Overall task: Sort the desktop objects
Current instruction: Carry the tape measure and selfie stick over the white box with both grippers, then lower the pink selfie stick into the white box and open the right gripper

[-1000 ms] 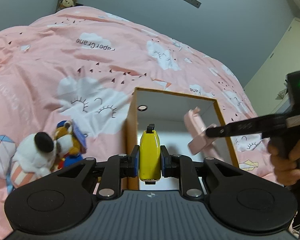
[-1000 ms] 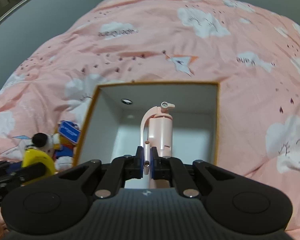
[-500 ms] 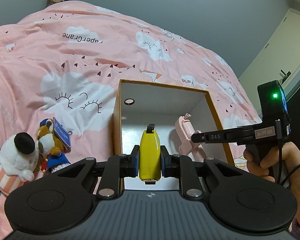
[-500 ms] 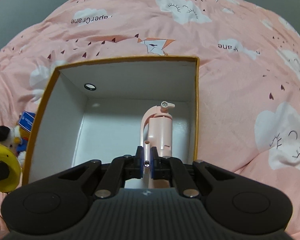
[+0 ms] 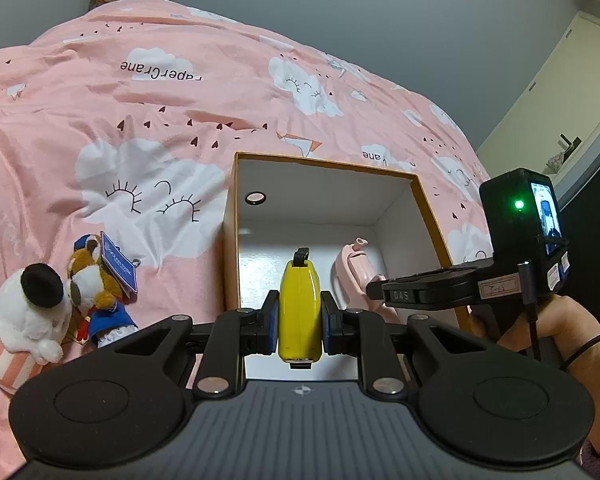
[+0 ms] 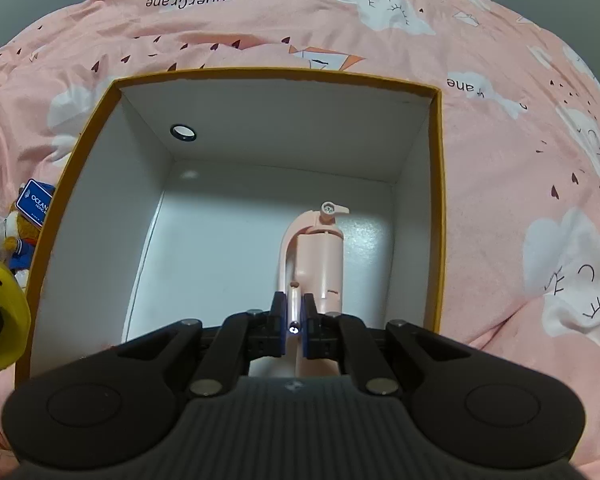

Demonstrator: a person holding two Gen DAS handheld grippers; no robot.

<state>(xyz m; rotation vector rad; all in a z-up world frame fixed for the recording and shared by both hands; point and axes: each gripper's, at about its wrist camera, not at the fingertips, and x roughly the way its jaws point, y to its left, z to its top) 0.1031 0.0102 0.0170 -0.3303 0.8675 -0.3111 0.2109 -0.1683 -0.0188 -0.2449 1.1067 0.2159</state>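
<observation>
Both claws are clamped on cargo as we work: our right gripper (image 6: 295, 311) pinches the thin handle of the pink tool (image 6: 320, 256), and our left gripper (image 5: 299, 318) squeezes the yellow object (image 5: 299, 312) between its blue pads.

Compared with 1 second back, the right claw has sunk into the box (image 6: 439, 200). The pink tool, which hung above the rim then, now sits low inside, near the box's right wall and toward its near edge; whether it touches the floor we cannot tell. The left claw has barely shifted and waits with the yellow object just outside the box's near-left corner.

For the task, we judge 1 item is about ready for release, with the yellow one next. The 2 plush toys (image 5: 60, 304) lie on the pink bedspread (image 5: 140, 120) beyond the box's left wall, unsorted.
</observation>
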